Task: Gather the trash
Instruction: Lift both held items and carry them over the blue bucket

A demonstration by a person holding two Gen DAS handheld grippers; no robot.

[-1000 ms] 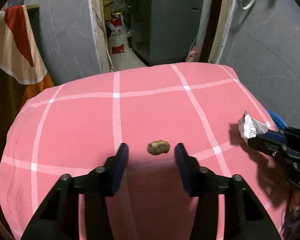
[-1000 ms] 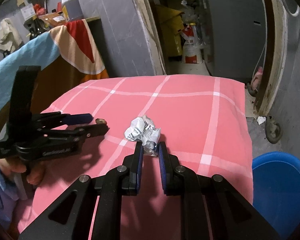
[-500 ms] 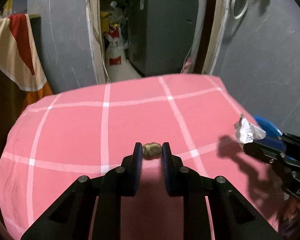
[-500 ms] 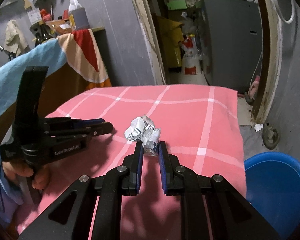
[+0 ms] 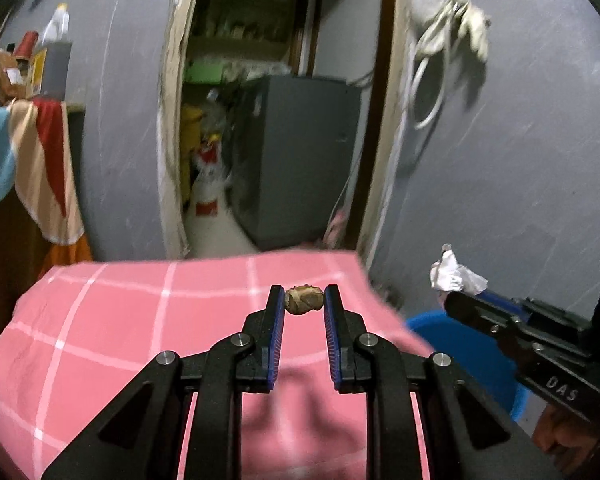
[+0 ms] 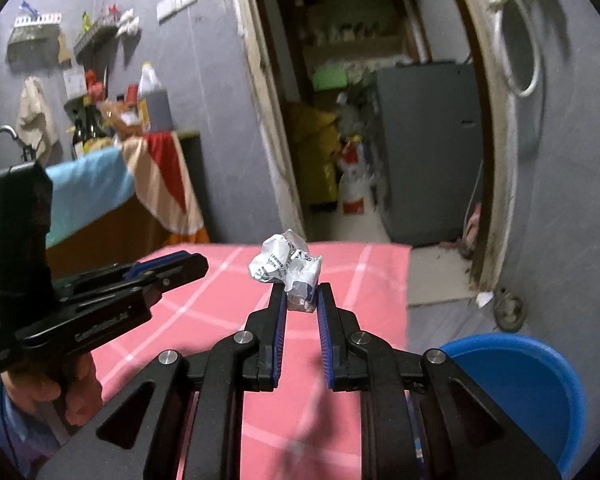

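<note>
My left gripper (image 5: 303, 297) is shut on a small brown crumpled lump (image 5: 303, 299), held in the air above the pink checked cloth (image 5: 140, 320). My right gripper (image 6: 302, 295) is shut on a crumpled white paper wad (image 6: 288, 268), also lifted off the cloth. In the left wrist view the right gripper (image 5: 456, 298) comes in from the right with the white wad (image 5: 454, 276) at its tip. The left gripper (image 6: 196, 264) shows at the left of the right wrist view, held by a hand (image 6: 44, 392); the lump is hidden there.
A blue bucket (image 6: 540, 392) stands on the floor right of the pink-covered table, and shows as the blue bucket (image 5: 460, 344) below the right gripper. Behind is an open doorway (image 5: 276, 120) with a grey appliance (image 6: 428, 152). A cabinet draped with cloths (image 6: 152, 184) stands at left.
The left gripper closed on the brown lump and lifted it off the cloth. Both grippers rose and tilted up, so more wall and doorway show. The right gripper kept its hold on the paper wad.
</note>
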